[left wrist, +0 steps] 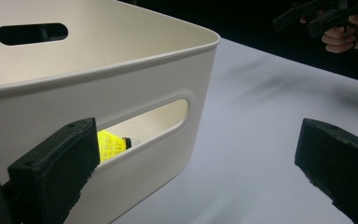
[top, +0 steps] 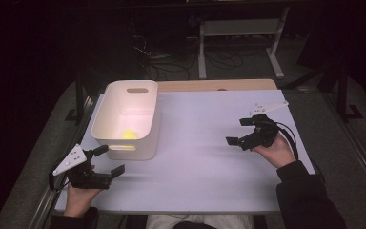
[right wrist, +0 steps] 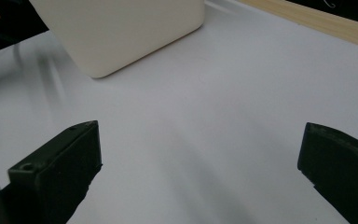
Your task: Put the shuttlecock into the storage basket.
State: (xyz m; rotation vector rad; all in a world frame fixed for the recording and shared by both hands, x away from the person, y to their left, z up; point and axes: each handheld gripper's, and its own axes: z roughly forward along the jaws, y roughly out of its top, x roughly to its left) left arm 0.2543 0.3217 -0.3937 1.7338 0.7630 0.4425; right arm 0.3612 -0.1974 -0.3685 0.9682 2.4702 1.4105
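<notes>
Bin [top: 144,142] stands on the table's [top: 205,157] left side, just ahead of my left gripper [top: 109,162]; jaws wide, holding nothing, near the bin's front handle slot [left wrist: 144,123]. Looks like thin stiff plastic, light, smooth-walled, likely slippery on flat faces. Best hold, I judge: the rim [left wrist: 121,63] or a slot edge, where a jaw can hook. Yellow item [left wrist: 109,145] lies inside on the floor, near the front wall; small, seems featherlight. Farther off, my right gripper [top: 242,131] hangs well apart over bare table, jaws wide, empty.
</notes>
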